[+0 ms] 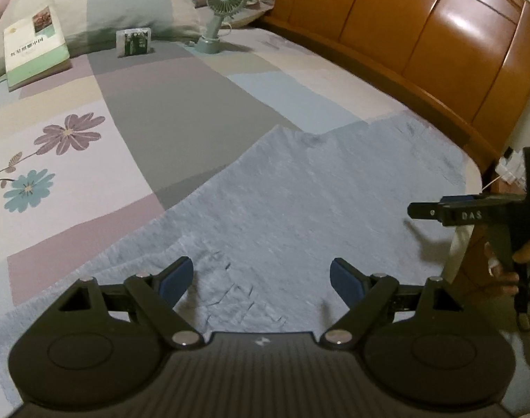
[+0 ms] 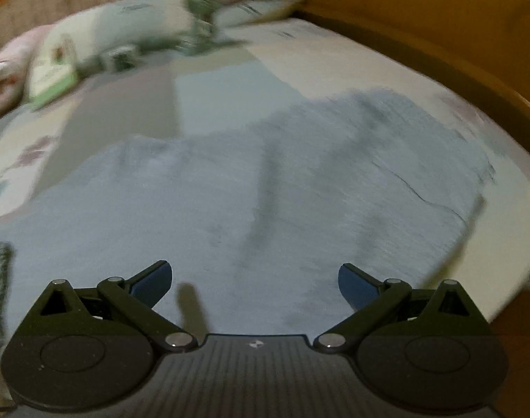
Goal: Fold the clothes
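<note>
A grey-blue garment (image 1: 299, 202) lies spread flat on the patchwork bedspread (image 1: 167, 111), reaching towards the bed's right edge. My left gripper (image 1: 261, 278) hovers open over the garment's near part, with nothing between its blue pads. At the right edge of the left wrist view my right gripper (image 1: 414, 210) shows side-on, held by a hand (image 1: 512, 261) above the garment's right side. The right wrist view is motion-blurred: the same garment (image 2: 265, 188) fills the middle, and my right gripper (image 2: 254, 282) stands open above it, empty.
A wooden headboard (image 1: 421, 35) runs along the bed's far right. A pillow (image 1: 101, 10), a green book (image 1: 35, 48), a small box (image 1: 134, 41) and a green handheld fan (image 1: 219, 10) sit at the far end. Bare bedspread lies left of the garment.
</note>
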Available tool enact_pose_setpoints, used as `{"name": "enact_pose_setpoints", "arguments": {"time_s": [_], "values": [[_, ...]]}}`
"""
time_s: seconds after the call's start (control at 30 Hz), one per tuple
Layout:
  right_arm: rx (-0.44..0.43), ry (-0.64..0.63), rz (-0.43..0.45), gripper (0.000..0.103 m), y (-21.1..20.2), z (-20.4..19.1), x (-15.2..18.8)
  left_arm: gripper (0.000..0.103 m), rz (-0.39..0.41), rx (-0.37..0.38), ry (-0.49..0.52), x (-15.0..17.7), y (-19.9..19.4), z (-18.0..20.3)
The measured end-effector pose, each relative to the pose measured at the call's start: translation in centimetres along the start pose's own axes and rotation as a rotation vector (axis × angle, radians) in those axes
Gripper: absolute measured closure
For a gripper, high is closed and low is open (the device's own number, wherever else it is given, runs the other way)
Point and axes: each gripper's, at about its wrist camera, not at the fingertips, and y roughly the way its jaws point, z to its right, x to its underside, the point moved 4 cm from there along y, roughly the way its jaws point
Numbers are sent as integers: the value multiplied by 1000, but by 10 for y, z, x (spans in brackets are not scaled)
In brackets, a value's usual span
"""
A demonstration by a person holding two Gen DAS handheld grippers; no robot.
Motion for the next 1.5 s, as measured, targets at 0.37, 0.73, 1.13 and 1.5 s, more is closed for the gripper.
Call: {"name": "enact_pose_setpoints", "arguments": {"time_s": [0.37, 0.73, 1.13, 1.5], "values": [[79, -96, 69, 0, 39, 20, -94, 17, 13, -17, 31, -8, 4, 14], [138, -3, -7, 0, 91, 64, -124, 17, -7, -42, 25, -17, 15, 16], [-103, 25, -24, 0, 15, 46, -51, 17, -14, -9, 71, -15, 14, 34], [-330, 223, 54, 0, -41, 65, -22, 17, -17, 8, 140, -11, 6, 65]]}}
